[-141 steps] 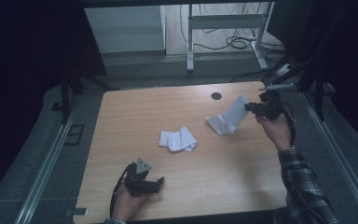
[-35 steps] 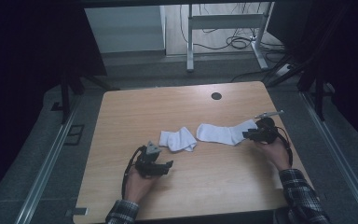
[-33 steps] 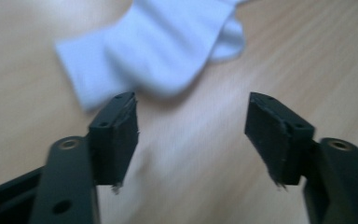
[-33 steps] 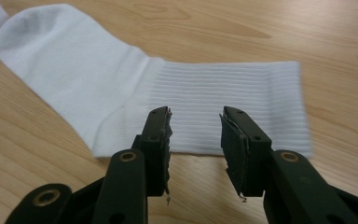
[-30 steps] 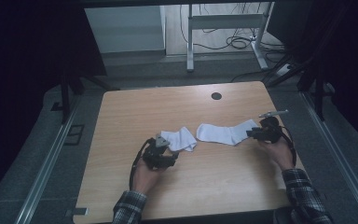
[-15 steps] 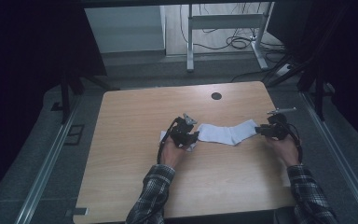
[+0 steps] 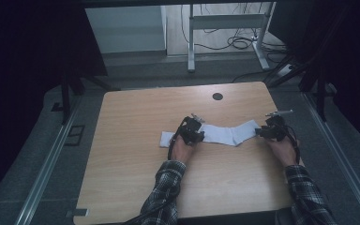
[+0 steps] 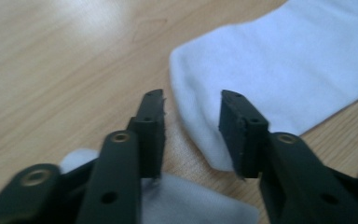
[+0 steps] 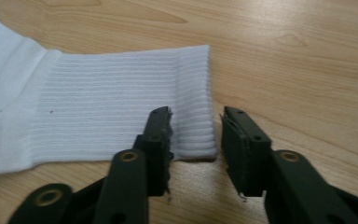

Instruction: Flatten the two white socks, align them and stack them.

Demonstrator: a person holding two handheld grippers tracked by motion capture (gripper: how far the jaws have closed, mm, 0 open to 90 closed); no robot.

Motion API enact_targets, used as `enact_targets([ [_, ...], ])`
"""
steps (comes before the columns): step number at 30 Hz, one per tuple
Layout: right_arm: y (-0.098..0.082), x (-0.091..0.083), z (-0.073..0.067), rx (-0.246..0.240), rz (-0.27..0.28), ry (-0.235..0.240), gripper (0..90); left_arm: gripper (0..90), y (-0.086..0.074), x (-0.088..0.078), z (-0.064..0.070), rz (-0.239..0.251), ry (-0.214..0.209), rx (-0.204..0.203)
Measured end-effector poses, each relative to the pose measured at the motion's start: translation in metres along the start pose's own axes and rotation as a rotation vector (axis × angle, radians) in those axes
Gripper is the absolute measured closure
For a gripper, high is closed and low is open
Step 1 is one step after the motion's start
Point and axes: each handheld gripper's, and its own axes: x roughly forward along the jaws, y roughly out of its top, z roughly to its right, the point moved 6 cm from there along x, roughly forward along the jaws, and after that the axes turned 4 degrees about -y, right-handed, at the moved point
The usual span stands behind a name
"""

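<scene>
A white sock [image 7: 229, 133] lies flat across the middle of the table [image 7: 136, 112]. Its ribbed cuff [image 9: 121, 100] points toward my right gripper [image 9: 196, 116], which is open with the cuff's corner lying between its jaws. In the high view the right gripper [image 7: 266, 131] sits at the sock's right end. My left gripper [image 8: 191, 100] is open too, low over the table, and the flat sock's rounded toe end [image 8: 270, 65] reaches in between its jaws. A second, crumpled white sock [image 7: 167, 139] lies under and behind the left gripper [image 7: 193, 131], its fabric [image 8: 191, 203] showing below the jaws.
A round black hole [image 7: 217, 96] sits near the table's far edge. Dark floor and metal rails [image 7: 42, 168] surround the table, and a desk frame with cables [image 7: 229, 23] stands beyond it. Bare wood lies in front of the socks and to the left.
The right gripper brought the lifted sock down and spread it flat. The left hand travelled from the front left of the table up to the sock's toe end, over the crumpled sock.
</scene>
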Motion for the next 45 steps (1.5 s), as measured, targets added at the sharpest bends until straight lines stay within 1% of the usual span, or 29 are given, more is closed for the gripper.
enact_targets([
  [1, 0.0, 0.0, -0.001, 0.002, -0.001, 0.008, 65.8, 63.6, -0.003, 0.004, 0.0, -0.014, -0.008, -0.005],
  [2, 0.0, 0.0, -0.001, 0.005, -0.004, 0.013, 67.9, 67.1, -0.003, 0.004, 0.0, -0.014, -0.008, -0.005],
  [3, 0.0, 0.0, -0.001, 0.005, -0.004, 0.013, 67.9, 67.1, -0.003, 0.004, 0.0, -0.003, -0.027, -0.018],
  [4, 0.0, 0.0, -0.002, 0.011, -0.008, 0.014, 71.7, 71.0, -0.003, 0.005, 0.0, 0.004, -0.041, -0.032],
  [5, 0.0, 0.0, -0.004, 0.023, -0.012, 0.027, 77.0, 78.6, -0.003, 0.005, 0.001, 0.005, -0.057, -0.034],
  [8, -0.001, -0.001, -0.006, 0.029, -0.018, 0.033, 79.6, 84.3, -0.002, 0.003, 0.003, 0.006, -0.041, -0.006],
  [9, -0.001, -0.001, -0.006, 0.029, -0.018, 0.033, 79.6, 84.6, -0.002, 0.003, 0.003, 0.006, -0.041, -0.006],
  [10, 0.0, -0.004, -0.006, 0.024, -0.01, 0.029, 80.1, 84.7, 0.0, -0.001, 0.003, 0.03, -0.046, -0.009],
  [14, 0.003, -0.014, -0.005, 0.021, 0.015, 0.035, 80.2, 84.9, 0.005, -0.01, 0.002, 0.056, -0.057, -0.018],
  [15, 0.003, -0.014, -0.005, 0.021, 0.015, 0.035, 80.2, 84.9, 0.007, -0.013, 0.001, 0.064, -0.056, -0.016],
  [17, 0.009, -0.025, -0.006, 0.017, 0.041, 0.044, 80.1, 85.0, 0.01, -0.022, 0.001, 0.083, -0.056, -0.01],
  [20, 0.013, -0.033, -0.007, 0.009, 0.056, 0.051, 80.0, 85.0, 0.013, -0.035, 0.002, 0.101, -0.061, 0.002],
  [22, 0.019, -0.043, -0.013, 0.015, 0.085, 0.081, 79.9, 85.0, 0.012, -0.042, 0.003, 0.108, -0.061, 0.012],
  [23, 0.019, -0.043, -0.013, 0.015, 0.085, 0.081, 79.9, 85.0, 0.011, -0.045, 0.003, 0.111, -0.059, 0.016],
  [26, 0.022, -0.052, -0.024, 0.0, 0.107, 0.107, 79.9, 84.9, 0.006, -0.058, 0.001, 0.122, -0.054, 0.023],
  [27, 0.024, -0.056, -0.031, -0.015, 0.113, 0.117, 80.0, 84.9, 0.003, -0.062, 0.0, 0.125, -0.054, 0.023],
  [29, 0.025, -0.057, -0.034, -0.021, 0.119, 0.121, 80.0, 84.9, -0.002, -0.069, -0.002, 0.126, -0.052, 0.026],
  [31, 0.028, -0.063, -0.046, -0.046, 0.128, 0.141, 79.9, 84.9, -0.008, -0.079, -0.004, 0.132, -0.049, 0.03],
  [32, 0.028, -0.063, -0.046, -0.046, 0.128, 0.141, 79.9, 84.9, -0.011, -0.082, -0.005, 0.134, -0.05, 0.03],
  [33, 0.028, -0.066, -0.055, -0.061, 0.131, 0.158, 80.0, 84.9, -0.015, -0.088, -0.005, 0.139, -0.049, 0.03],
  [34, 0.028, -0.066, -0.055, -0.061, 0.131, 0.158, 80.0, 84.9, -0.019, -0.092, -0.006, 0.14, -0.052, 0.03],
  [36, 0.028, -0.068, -0.063, -0.077, 0.137, 0.172, 80.0, 84.9, -0.026, -0.101, -0.006, 0.142, -0.058, 0.034],
  [37, 0.027, -0.071, -0.072, -0.093, 0.14, 0.193, 79.9, 84.8, -0.03, -0.105, -0.006, 0.144, -0.057, 0.033],
  [39, 0.025, -0.073, -0.081, -0.111, 0.138, 0.207, 80.0, 84.8, -0.039, -0.114, -0.006, 0.144, -0.057, 0.034],
  [40, 0.025, -0.073, -0.081, -0.111, 0.138, 0.207, 80.0, 84.8, -0.043, -0.118, -0.006, 0.144, -0.056, 0.036],
  [41, 0.023, -0.075, -0.091, -0.124, 0.134, 0.224, 80.0, 84.8, -0.048, -0.122, -0.006, 0.141, -0.057, 0.036],
  [42, 0.023, -0.075, -0.091, -0.124, 0.134, 0.224, 80.0, 84.8, -0.053, -0.126, -0.006, 0.139, -0.059, 0.036],
  [43, 0.02, -0.077, -0.1, -0.138, 0.131, 0.242, 79.9, 84.8, -0.058, -0.13, -0.006, 0.136, -0.059, 0.035],
  [45, 0.016, -0.078, -0.109, -0.148, 0.123, 0.265, 79.8, 84.7, -0.069, -0.137, -0.006, 0.133, -0.061, 0.03],
])
